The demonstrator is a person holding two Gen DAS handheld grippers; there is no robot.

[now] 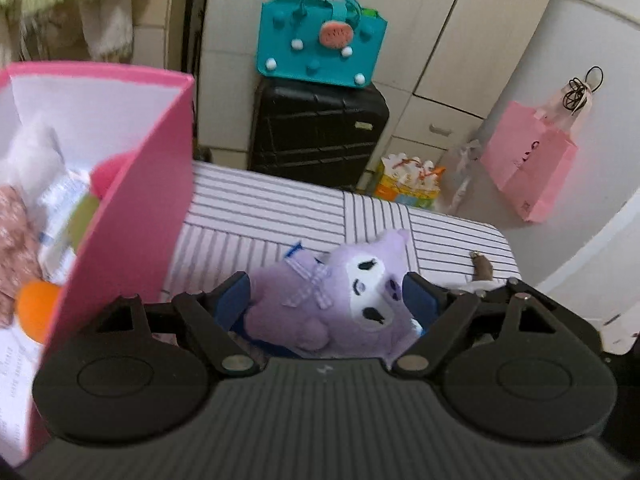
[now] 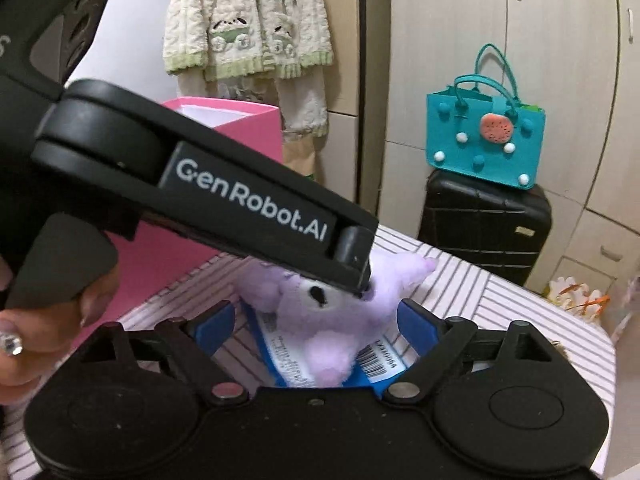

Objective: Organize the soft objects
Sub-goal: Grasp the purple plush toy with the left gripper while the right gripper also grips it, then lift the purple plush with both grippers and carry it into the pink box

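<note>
A purple plush toy (image 1: 340, 296) with a white face and checked bow sits between the blue pads of my left gripper (image 1: 330, 294), which is shut on it just above the striped table (image 1: 280, 208). In the right wrist view the same plush (image 2: 340, 308) lies between the spread fingers of my right gripper (image 2: 316, 320), which is open around it. The left gripper's black body (image 2: 248, 200) crosses above the plush there. A blue-edged tag with a barcode (image 2: 380, 360) hangs under the plush. A pink box (image 1: 132, 200) at the left holds several soft toys.
A black suitcase (image 1: 320, 136) with a teal felt bag (image 1: 320, 36) on top stands behind the table. A pink paper bag (image 1: 532, 172) hangs at the right. A knitted cream jacket (image 2: 248, 20) hangs on the wardrobe. A small brown item (image 1: 482, 268) lies near the table's right edge.
</note>
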